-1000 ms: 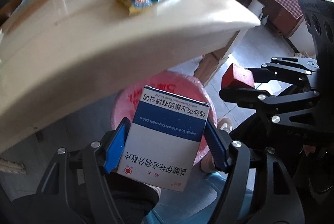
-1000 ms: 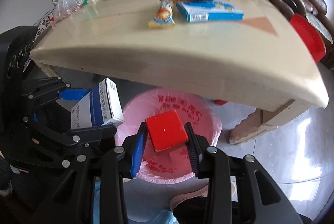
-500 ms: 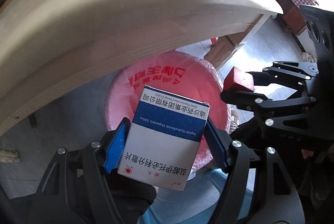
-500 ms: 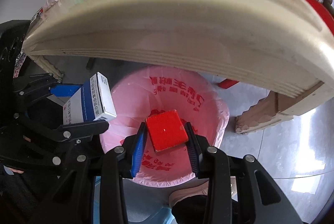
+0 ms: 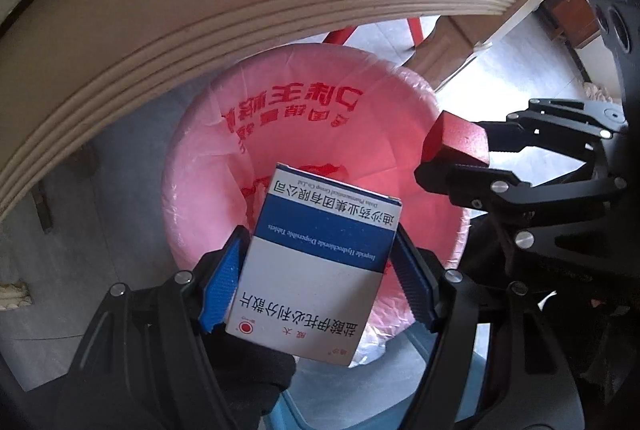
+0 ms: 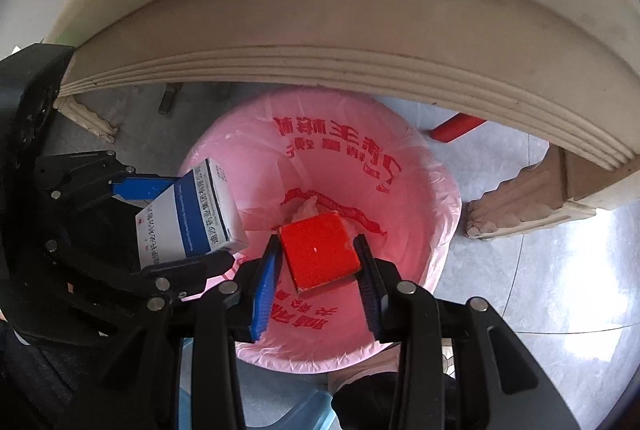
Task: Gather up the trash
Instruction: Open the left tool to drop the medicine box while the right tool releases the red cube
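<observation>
Lowered below the table edge (image 5: pixel 240 9), now poised over the pink-lined bin (image 6: pixel 436 165): left gripper (image 5: pixel 320 278) clamping medicine box (image 5: pixel 316 270), right gripper (image 6: pixel 320 266) clamping red block (image 6: pixel 320 250); drop seemingly imminent.

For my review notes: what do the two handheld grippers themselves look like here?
Both match. The left gripper and right gripper have matte black linkage arms joined by round silver pins, and each finger carries a bright blue ribbed pad. A bulky black housing with round holes sits behind the right one. No cables or markings show. A dark glove shows below the left gripper.
</observation>
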`<state>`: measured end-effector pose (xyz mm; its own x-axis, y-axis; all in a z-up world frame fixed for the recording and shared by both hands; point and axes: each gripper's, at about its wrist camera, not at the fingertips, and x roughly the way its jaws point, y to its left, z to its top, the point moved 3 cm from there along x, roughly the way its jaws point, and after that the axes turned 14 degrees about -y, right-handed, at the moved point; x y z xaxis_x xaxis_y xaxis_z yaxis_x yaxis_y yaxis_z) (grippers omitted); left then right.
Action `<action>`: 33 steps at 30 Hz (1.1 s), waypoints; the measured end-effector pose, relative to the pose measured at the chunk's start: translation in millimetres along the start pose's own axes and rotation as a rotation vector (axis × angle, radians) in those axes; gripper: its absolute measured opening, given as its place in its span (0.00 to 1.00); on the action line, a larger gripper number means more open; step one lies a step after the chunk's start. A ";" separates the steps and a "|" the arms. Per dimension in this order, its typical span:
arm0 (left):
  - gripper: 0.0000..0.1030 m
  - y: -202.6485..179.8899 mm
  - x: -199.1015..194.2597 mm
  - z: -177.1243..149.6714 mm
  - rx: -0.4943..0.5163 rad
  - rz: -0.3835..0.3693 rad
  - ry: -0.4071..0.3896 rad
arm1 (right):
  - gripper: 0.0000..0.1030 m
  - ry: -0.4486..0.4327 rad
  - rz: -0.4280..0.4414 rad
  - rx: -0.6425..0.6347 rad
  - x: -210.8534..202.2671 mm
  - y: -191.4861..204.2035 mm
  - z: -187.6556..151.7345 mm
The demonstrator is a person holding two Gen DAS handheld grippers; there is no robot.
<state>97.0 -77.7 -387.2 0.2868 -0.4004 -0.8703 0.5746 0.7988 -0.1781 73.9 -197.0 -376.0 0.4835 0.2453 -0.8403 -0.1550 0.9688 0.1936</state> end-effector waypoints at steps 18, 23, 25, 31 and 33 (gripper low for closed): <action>0.72 -1.6 28.9 -5.5 -0.014 -0.007 0.089 | 0.67 0.010 0.010 0.023 15.3 -9.7 5.1; 0.80 -2.7 27.0 -6.0 0.022 0.032 0.074 | 0.79 -0.029 -0.006 -0.010 8.3 -6.6 9.3; 0.80 -1.4 24.2 -4.8 0.023 0.048 0.054 | 0.79 -0.029 -0.002 0.003 7.9 -9.0 9.7; 0.81 3.5 17.5 0.0 -0.005 0.053 0.030 | 0.79 -0.038 0.006 0.042 3.7 -14.7 12.0; 0.81 2.2 14.8 0.9 -0.001 0.054 0.022 | 0.79 -0.043 0.009 0.046 0.8 -15.0 13.0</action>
<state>103.2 -82.3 -400.0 0.3006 -0.3466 -0.8885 0.5583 0.8193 -0.1307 87.8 -210.8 -373.1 0.5192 0.2548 -0.8158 -0.1202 0.9668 0.2255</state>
